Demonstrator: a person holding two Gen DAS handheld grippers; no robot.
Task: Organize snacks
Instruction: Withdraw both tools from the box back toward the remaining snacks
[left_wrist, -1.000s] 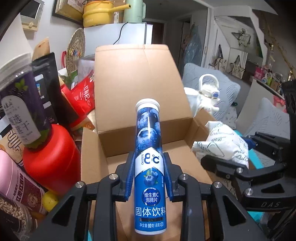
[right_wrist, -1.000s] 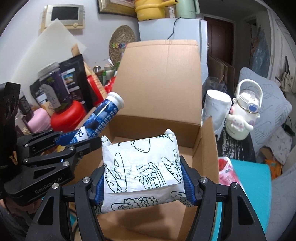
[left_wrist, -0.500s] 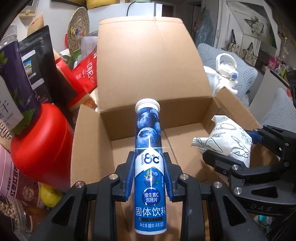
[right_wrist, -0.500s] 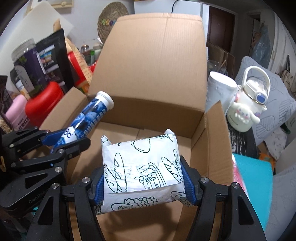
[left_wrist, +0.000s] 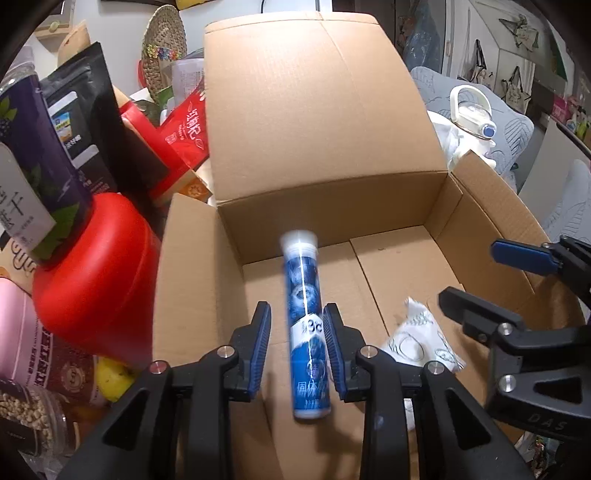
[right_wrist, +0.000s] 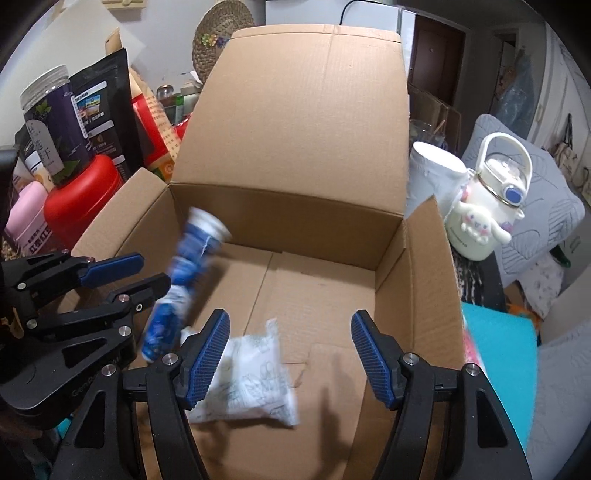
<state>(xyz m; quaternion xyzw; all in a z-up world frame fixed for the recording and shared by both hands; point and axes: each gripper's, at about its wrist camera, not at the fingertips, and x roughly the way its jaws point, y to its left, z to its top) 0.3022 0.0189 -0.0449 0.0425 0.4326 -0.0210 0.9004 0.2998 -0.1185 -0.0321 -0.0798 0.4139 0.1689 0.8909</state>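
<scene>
Over the open cardboard box, my left gripper and right gripper gape (tube, packet dropping loose), so I'd hold clear.

My view of the blue blueberry-print tablet tube is smeared by motion; I can't read its label. The white line-drawn snack packet is blurred too, its left end hidden behind a blue pad. The purple-labelled clear jar is cut off at my left wrist view's edge.
</scene>
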